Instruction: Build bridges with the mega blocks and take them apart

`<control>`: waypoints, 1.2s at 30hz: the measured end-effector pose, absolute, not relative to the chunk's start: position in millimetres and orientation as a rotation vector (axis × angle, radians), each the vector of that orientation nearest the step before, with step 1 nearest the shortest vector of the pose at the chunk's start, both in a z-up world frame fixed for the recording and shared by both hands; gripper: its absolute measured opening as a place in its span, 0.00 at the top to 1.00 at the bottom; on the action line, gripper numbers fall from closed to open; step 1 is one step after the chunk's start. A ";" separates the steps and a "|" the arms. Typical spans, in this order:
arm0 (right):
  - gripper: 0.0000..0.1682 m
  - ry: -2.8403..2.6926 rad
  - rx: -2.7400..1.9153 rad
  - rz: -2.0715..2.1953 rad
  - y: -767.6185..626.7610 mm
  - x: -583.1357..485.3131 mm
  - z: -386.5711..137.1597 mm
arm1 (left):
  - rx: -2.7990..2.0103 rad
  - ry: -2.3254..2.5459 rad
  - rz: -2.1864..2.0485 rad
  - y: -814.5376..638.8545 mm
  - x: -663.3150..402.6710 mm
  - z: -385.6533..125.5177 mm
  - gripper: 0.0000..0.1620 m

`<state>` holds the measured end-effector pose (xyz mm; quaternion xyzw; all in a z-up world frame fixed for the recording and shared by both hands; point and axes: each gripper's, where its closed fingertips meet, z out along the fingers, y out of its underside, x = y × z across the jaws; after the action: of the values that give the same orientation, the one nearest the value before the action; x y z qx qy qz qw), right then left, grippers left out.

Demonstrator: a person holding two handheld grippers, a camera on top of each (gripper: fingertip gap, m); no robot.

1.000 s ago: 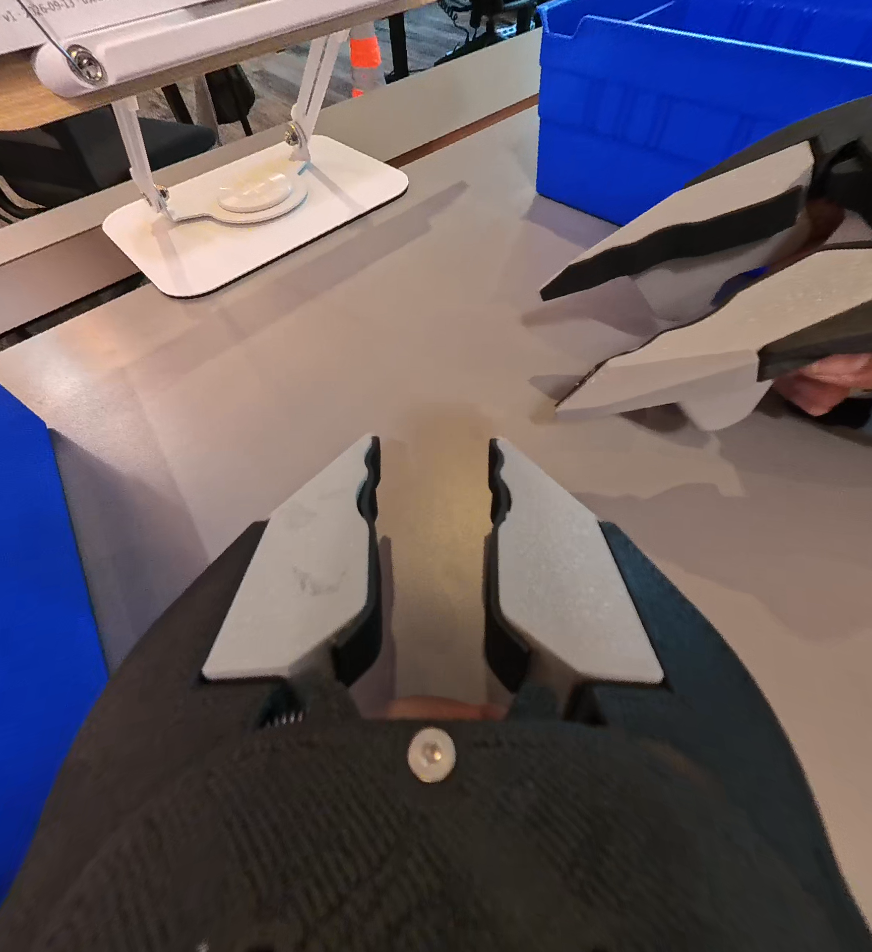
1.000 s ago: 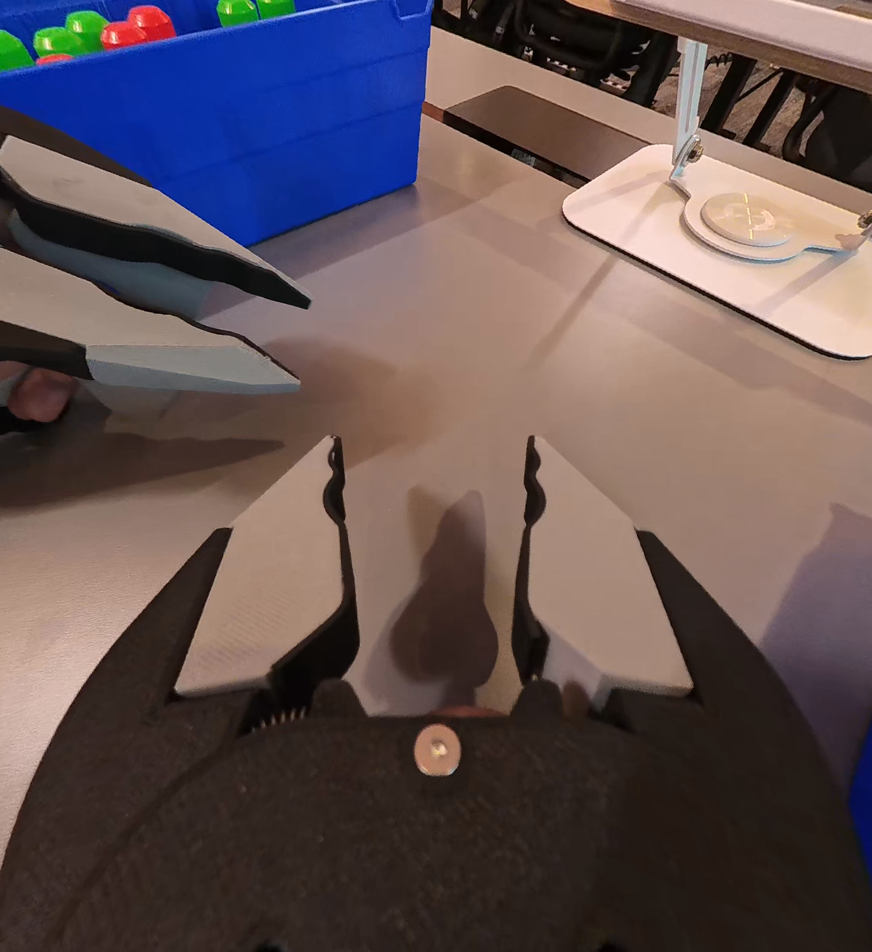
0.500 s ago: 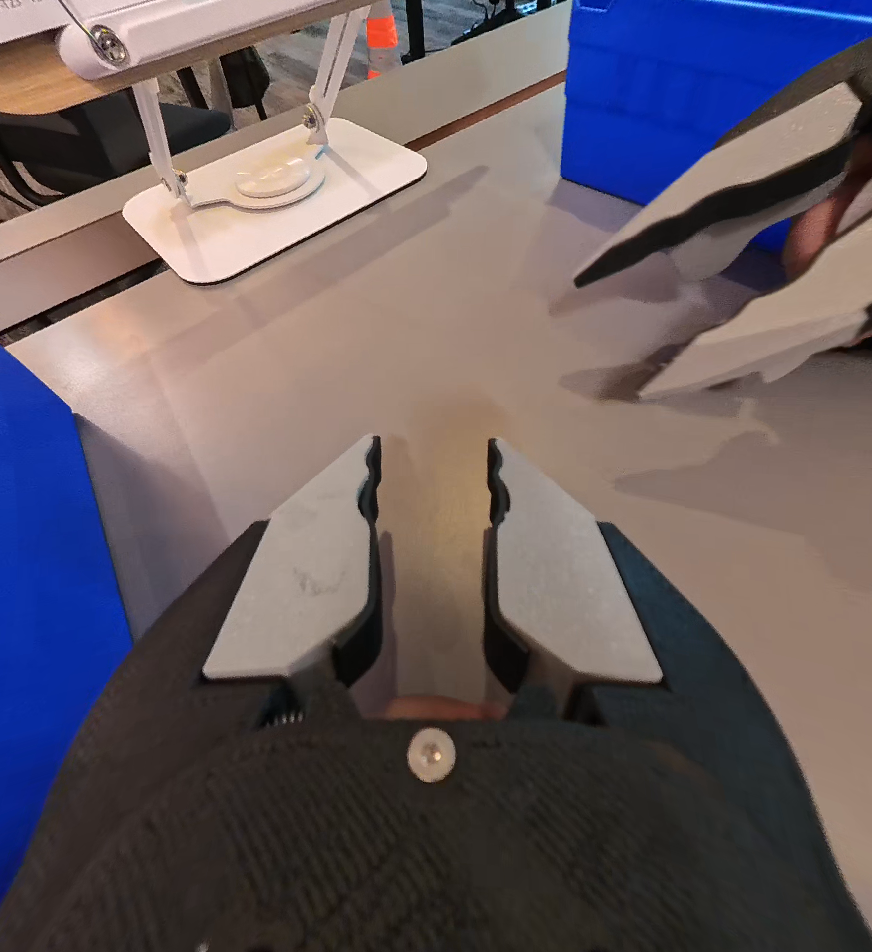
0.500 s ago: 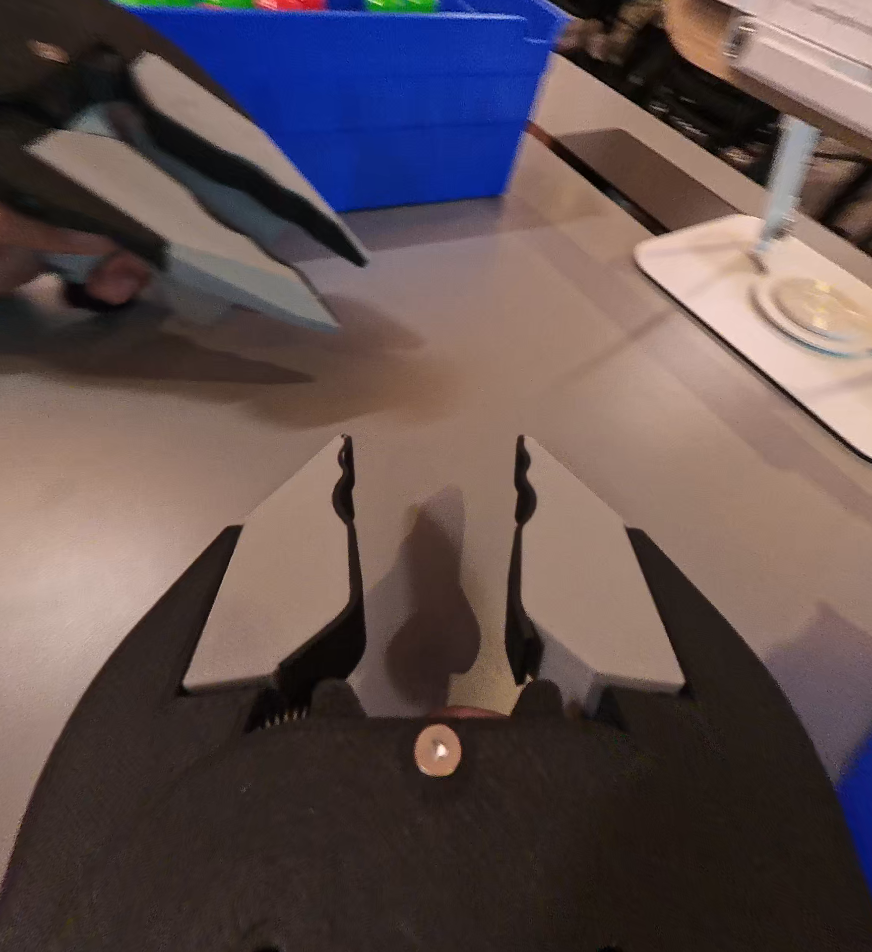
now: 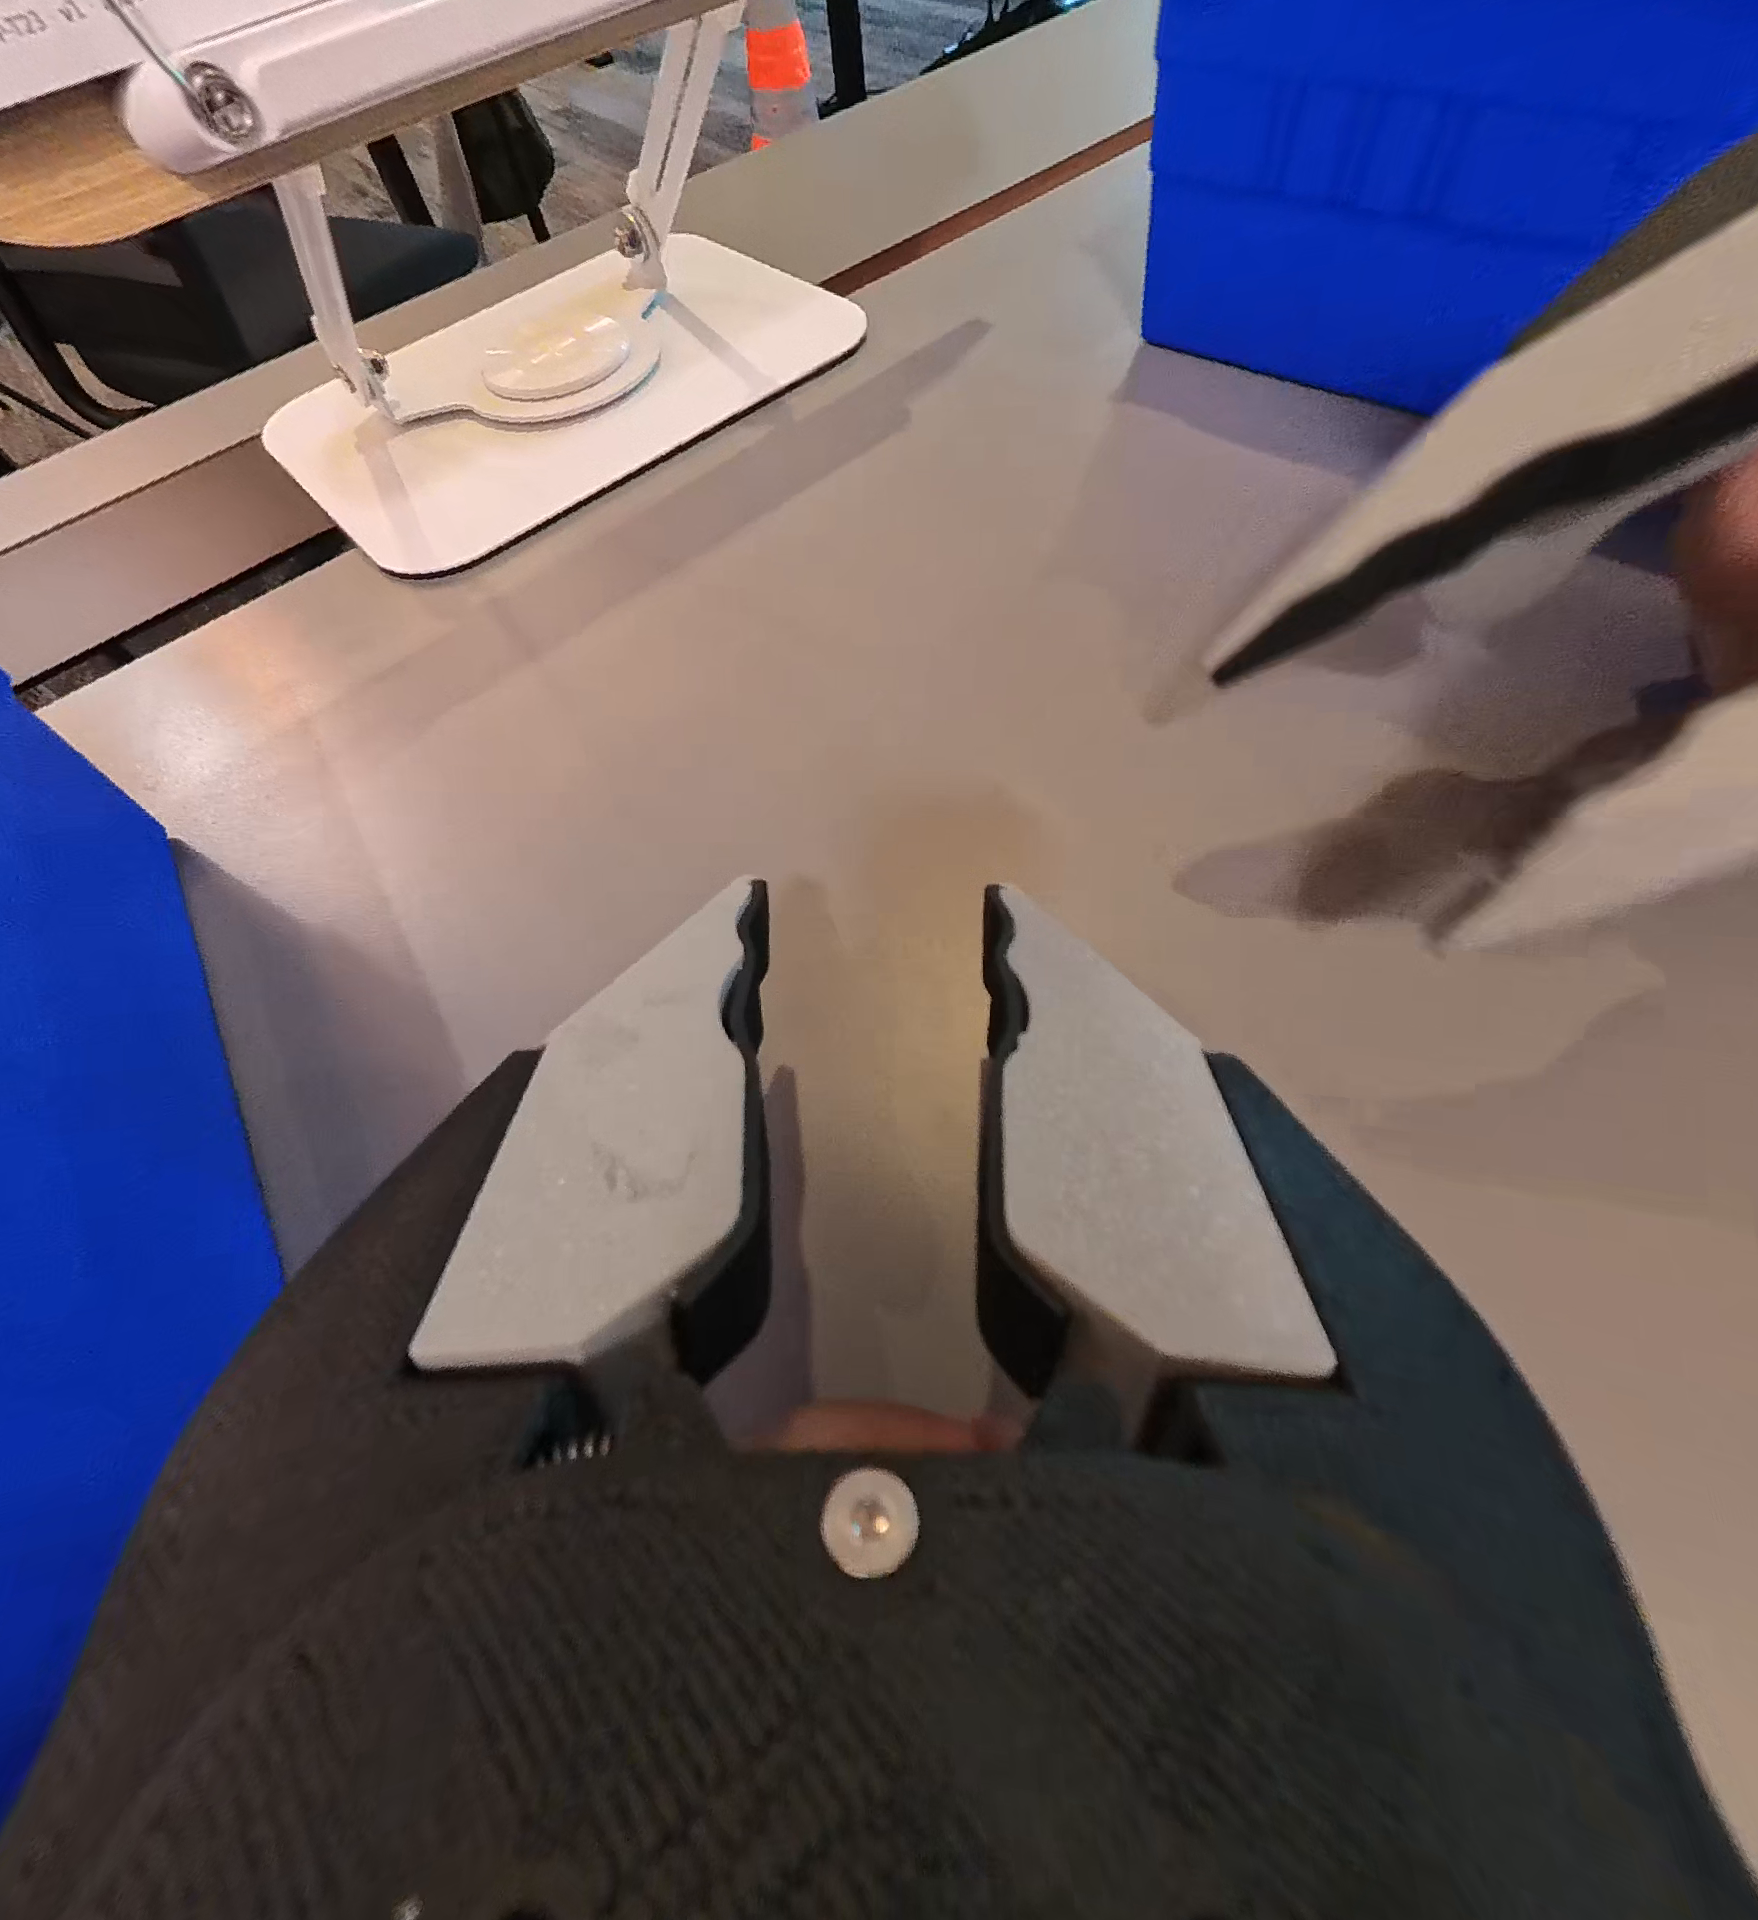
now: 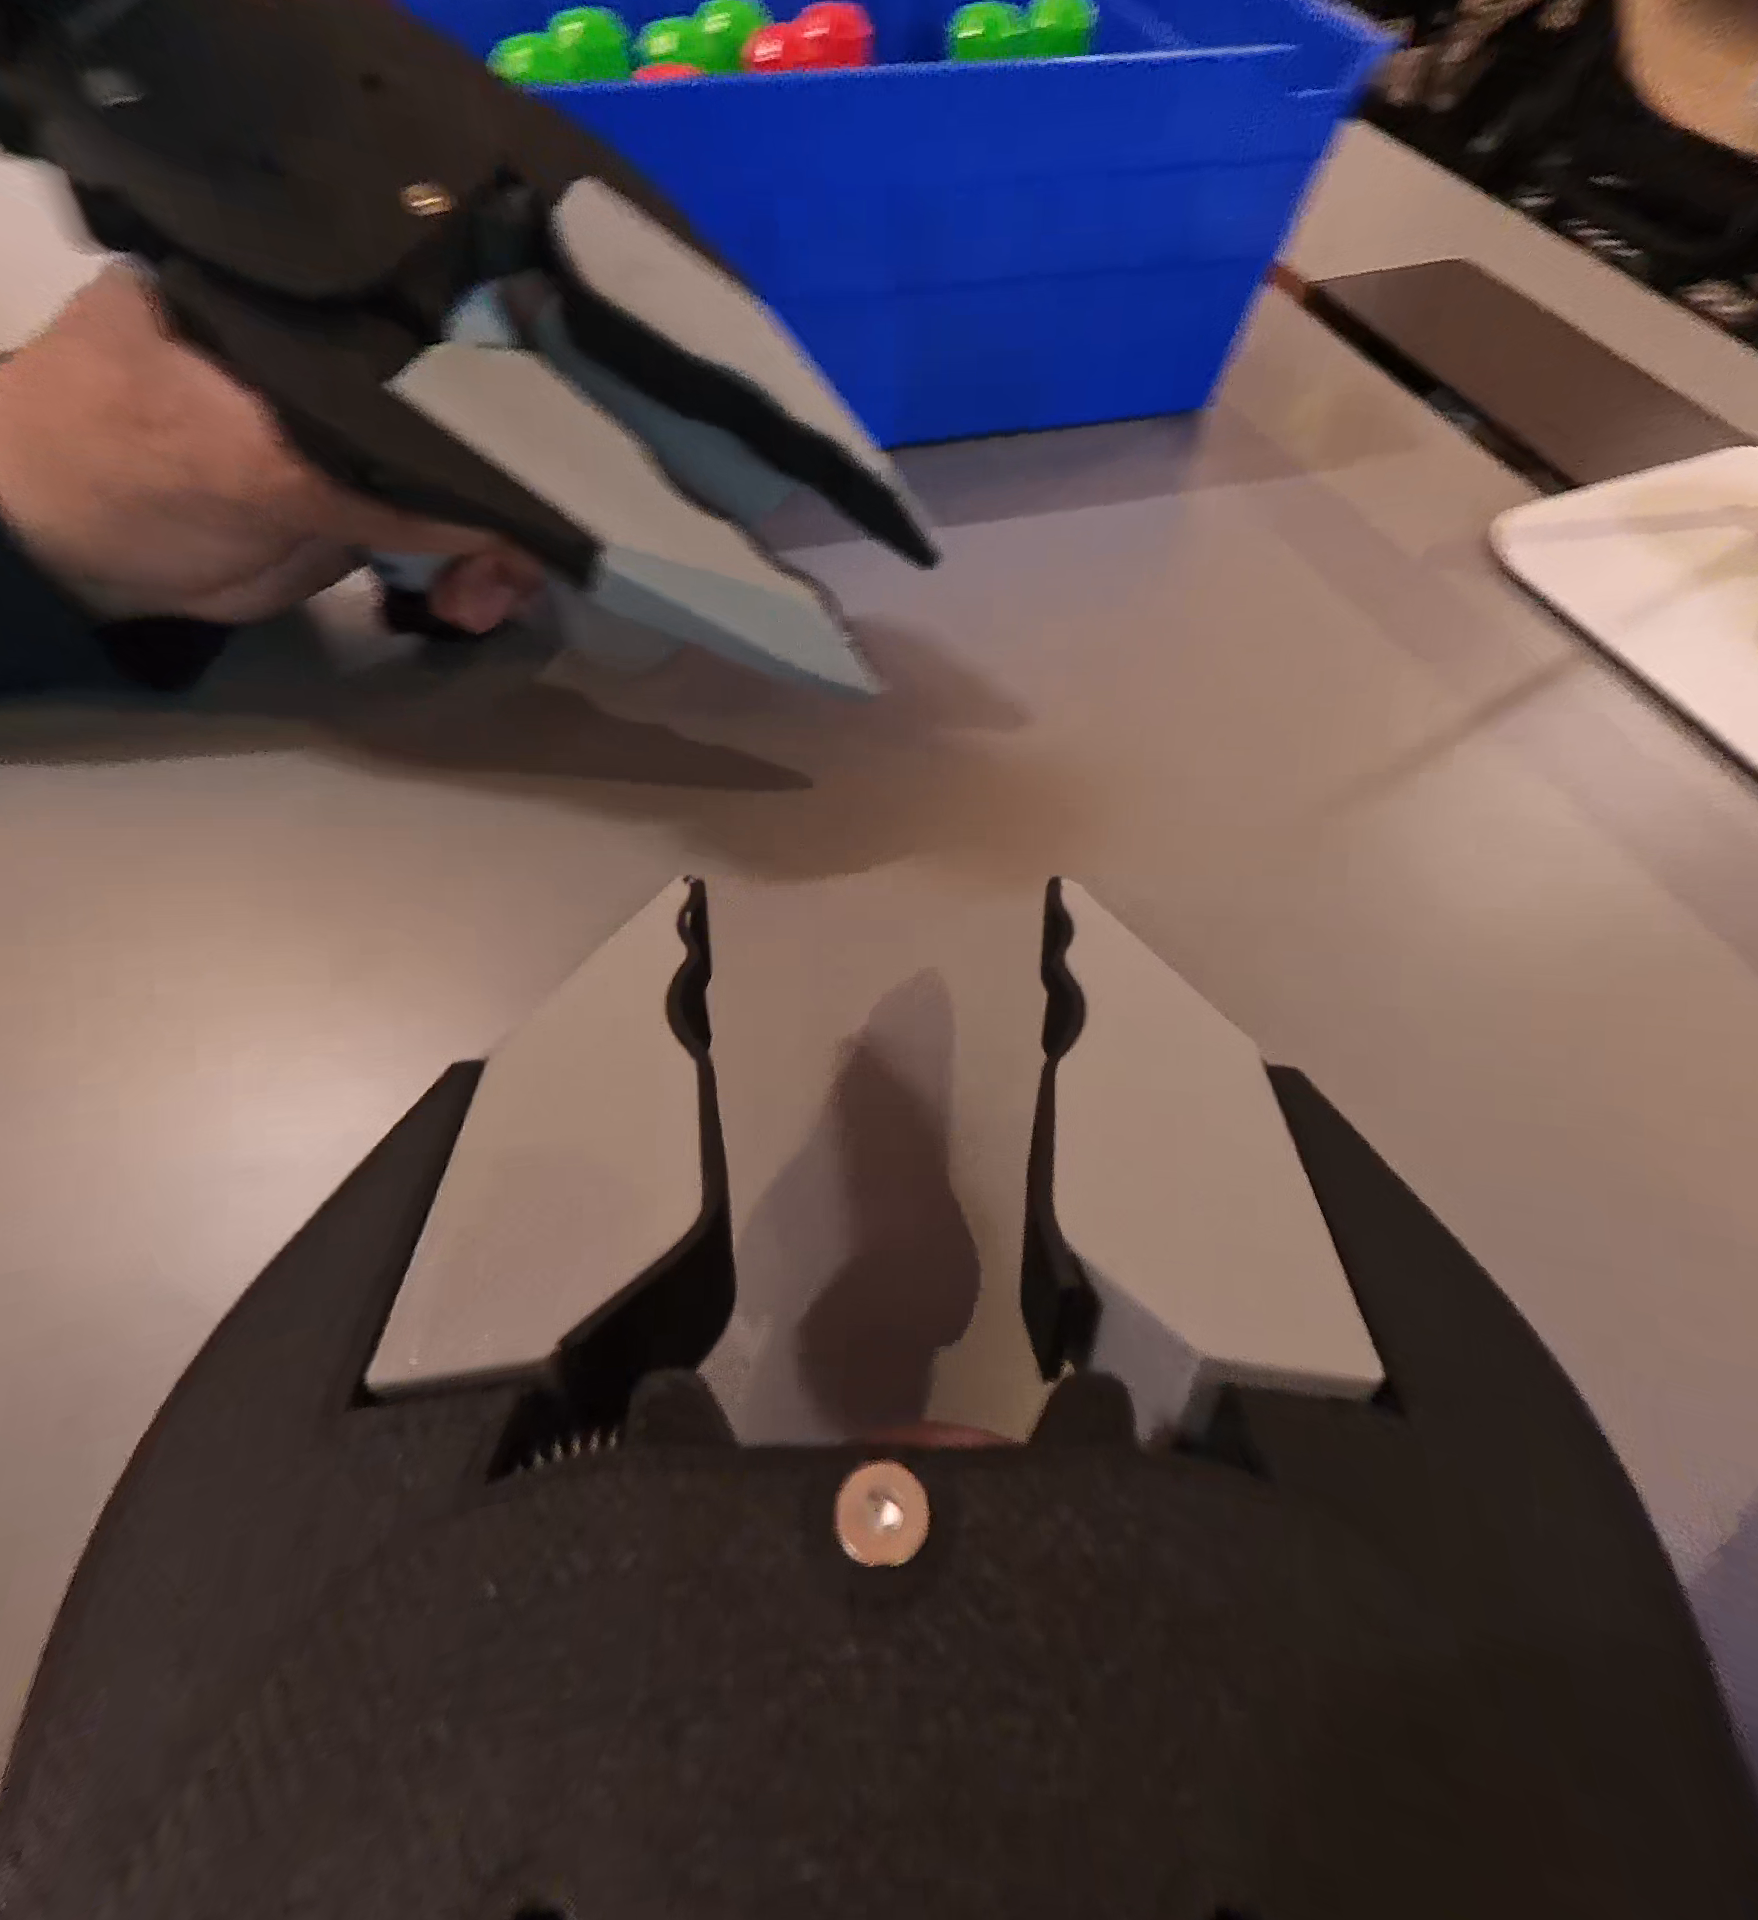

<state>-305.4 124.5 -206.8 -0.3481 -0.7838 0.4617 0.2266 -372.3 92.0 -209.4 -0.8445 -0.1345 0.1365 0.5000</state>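
Table (image 5: 646, 665): grey, bare between the two tools
Bins: one blue bin (image 6: 1010, 260) at the table's far edge in the right wrist view; another blue bin (image 5: 1426, 187) at the far right in the left wrist view
Stand (image 5: 563, 405): white, flat base on the table's far edge
Left gripper (image 5: 875, 914): fingers parted, a moderate gap, nothing held; above bare table
Right gripper (image 6: 875, 904): fingers parted wider, empty; above bare table
Blocks (image 6: 709, 36): green and red, inside the first bin
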 end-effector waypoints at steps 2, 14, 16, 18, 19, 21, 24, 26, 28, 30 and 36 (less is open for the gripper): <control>0.63 -2.268 -0.892 1.308 111.9 -283.8 -207.8 | -2.039 -0.335 0.316 92.0 -373.6 -209.0 0.76; 0.68 -2.561 -0.636 1.823 104.0 -146.2 -182.0 | -2.027 -0.323 0.315 91.2 -370.2 -202.0 0.76; 0.69 -2.590 -0.602 1.877 108.0 -138.3 -175.4 | -2.032 -0.317 0.321 91.5 -369.9 -202.7 0.76; 0.69 -2.607 -0.600 1.877 111.4 -142.5 -177.0 | -2.033 -0.314 0.318 92.5 -369.4 -202.6 0.76; 0.69 -2.612 -0.615 1.858 113.5 -148.8 -180.0 | -2.035 -0.313 0.320 92.6 -369.5 -202.7 0.76; 0.70 -2.590 -0.627 1.865 116.3 -163.9 -182.1 | -2.035 -0.312 0.331 92.2 -370.6 -202.6 0.76; 0.69 -2.505 -0.725 1.933 118.5 -193.2 -176.7 | -2.038 -0.319 0.327 91.2 -371.8 -203.5 0.76; 0.67 -2.403 -0.781 1.996 116.0 -211.7 -166.6 | -2.034 -0.325 0.332 90.3 -373.6 -203.2 0.76; 0.68 -2.272 -0.832 2.019 110.3 -232.4 -156.5 | -2.034 -0.332 0.328 90.3 -374.9 -203.4 0.76; 0.68 -2.172 -0.882 1.946 105.0 -254.9 -155.2 | -2.036 -0.334 0.326 90.4 -375.1 -204.0 0.76; 0.65 -1.923 -1.134 1.570 118.4 -306.7 -164.7 | -2.037 -0.344 0.331 88.7 -375.9 -206.1 0.75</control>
<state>-306.7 118.4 -164.7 -0.4066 -0.6897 0.5631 0.2047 -375.9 88.7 -206.1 -0.8428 -0.1424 0.1368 0.5007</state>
